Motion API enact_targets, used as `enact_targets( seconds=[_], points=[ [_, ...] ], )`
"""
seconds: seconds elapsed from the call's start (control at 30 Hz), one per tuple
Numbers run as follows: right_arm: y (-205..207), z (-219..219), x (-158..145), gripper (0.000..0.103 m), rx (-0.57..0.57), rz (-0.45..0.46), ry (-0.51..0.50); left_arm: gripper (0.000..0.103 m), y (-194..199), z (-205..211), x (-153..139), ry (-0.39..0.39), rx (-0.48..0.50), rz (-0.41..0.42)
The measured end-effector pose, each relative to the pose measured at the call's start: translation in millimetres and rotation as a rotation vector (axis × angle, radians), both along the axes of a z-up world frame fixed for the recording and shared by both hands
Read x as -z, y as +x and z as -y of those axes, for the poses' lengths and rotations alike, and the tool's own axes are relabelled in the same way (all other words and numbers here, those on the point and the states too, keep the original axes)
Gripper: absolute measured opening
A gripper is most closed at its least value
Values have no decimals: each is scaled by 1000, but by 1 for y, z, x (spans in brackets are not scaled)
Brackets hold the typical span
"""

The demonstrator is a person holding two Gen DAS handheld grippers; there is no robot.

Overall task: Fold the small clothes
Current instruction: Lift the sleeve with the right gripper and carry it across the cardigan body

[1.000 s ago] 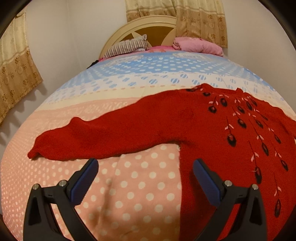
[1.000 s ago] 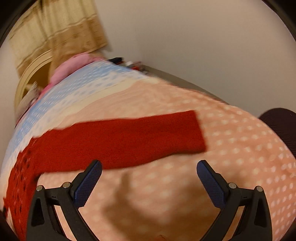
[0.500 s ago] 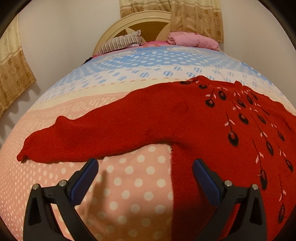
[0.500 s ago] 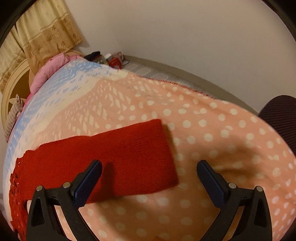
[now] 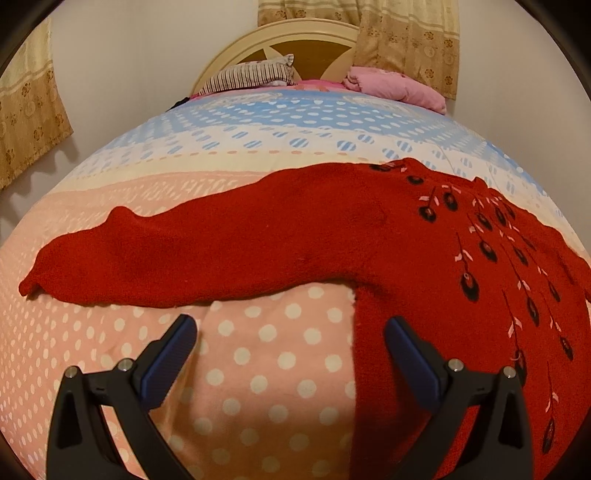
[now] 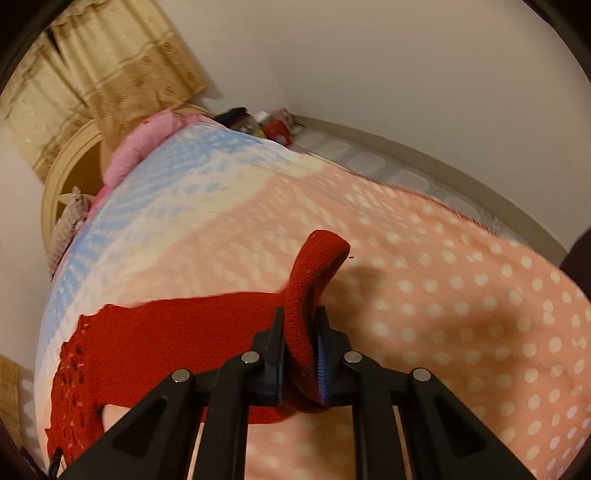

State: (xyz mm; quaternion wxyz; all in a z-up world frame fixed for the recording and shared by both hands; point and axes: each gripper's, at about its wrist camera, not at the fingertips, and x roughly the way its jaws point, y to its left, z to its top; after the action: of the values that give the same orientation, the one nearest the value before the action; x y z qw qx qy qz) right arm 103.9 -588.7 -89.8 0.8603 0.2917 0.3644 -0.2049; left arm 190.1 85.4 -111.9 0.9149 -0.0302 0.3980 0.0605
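Pinching sweater (image 6: 177, 343) cuff, your right gripper (image 6: 301, 354) readies sleeve fold (left gripper (image 5: 288, 354) fingers spread, idle).

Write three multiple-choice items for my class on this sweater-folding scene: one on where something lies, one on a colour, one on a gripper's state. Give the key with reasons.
1. Where does the pink pillow lie?
A. by the headboard
B. on the sweater
C. on the floor

2. What colour is the sweater?
A. blue
B. red
C. green

3. What is the right gripper doing?
A. open above the blanket
B. shut on nothing
C. shut on a sleeve end

Key: 1 A, it sits at the far end of the bed under the curtain. 2 B, red knit with dark motifs. 3 C, the sleeve end is pinched between its fingers, while the left gripper is open.
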Motion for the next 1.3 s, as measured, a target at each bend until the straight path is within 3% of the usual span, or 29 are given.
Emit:
enact_targets(
  seconds=[0.23, 0.7, 1.1, 1.3],
  points=[
    [25, -47, -56, 9, -116, 96, -46, 103, -2, 1, 1, -9, 28, 1],
    [77, -183, -158, 8, -416, 229, -162, 103, -5, -4, -1, -48, 36, 20],
    [119, -294, -192, 8, -639, 272, -197, 103, -7, -9, -1, -92, 42, 31],
    [149, -369, -184, 8, -767, 263, -195, 103, -8, -12, -1, -116, 40, 42]
  ],
)
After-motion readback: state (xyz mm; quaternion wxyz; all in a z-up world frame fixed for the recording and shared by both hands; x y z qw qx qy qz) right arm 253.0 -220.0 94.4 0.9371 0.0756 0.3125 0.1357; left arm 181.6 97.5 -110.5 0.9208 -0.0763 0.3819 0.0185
